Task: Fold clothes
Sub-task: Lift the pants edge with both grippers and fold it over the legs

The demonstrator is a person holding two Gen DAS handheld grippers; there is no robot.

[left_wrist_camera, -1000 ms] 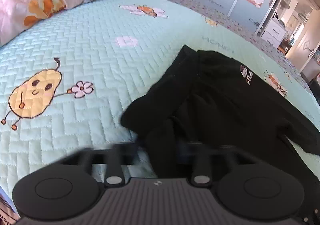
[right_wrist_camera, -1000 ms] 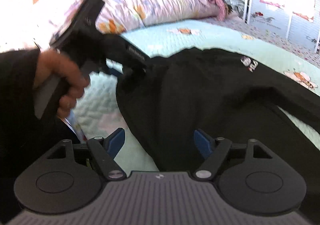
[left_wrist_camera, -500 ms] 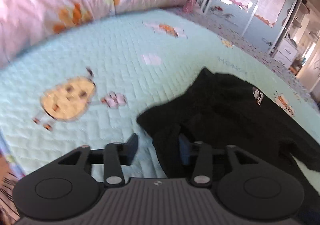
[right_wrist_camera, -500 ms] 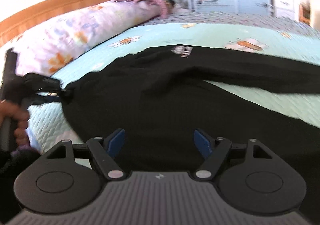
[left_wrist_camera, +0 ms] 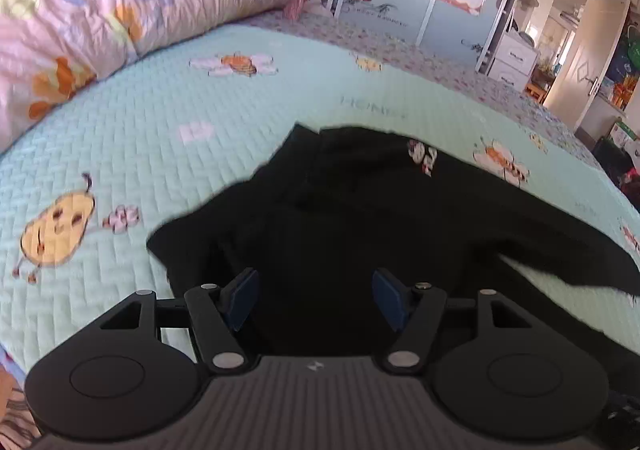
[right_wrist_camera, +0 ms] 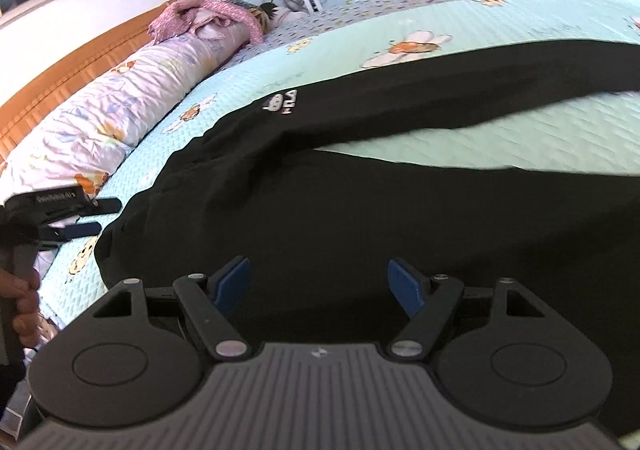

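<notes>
The left gripper has let go of the black cotton garment at lower centre, jaws opening and empty, while the right gripper gapes empty too.

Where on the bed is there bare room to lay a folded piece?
Bare quilt lies between the floral duvet roll and the black garment, and a wedge between its sleeve and body. The near edge is crowded: garment under both tools.

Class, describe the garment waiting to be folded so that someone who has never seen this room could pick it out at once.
Start at the wide bed with its mint-green quilted bedspread printed with cartoon bees and a pear. On its near part lies a black long-sleeved top, spread out flat. A small white logo on its chest and its plain dark cloth set it apart from the pale flowered duvet rolled along the headboard.
</notes>
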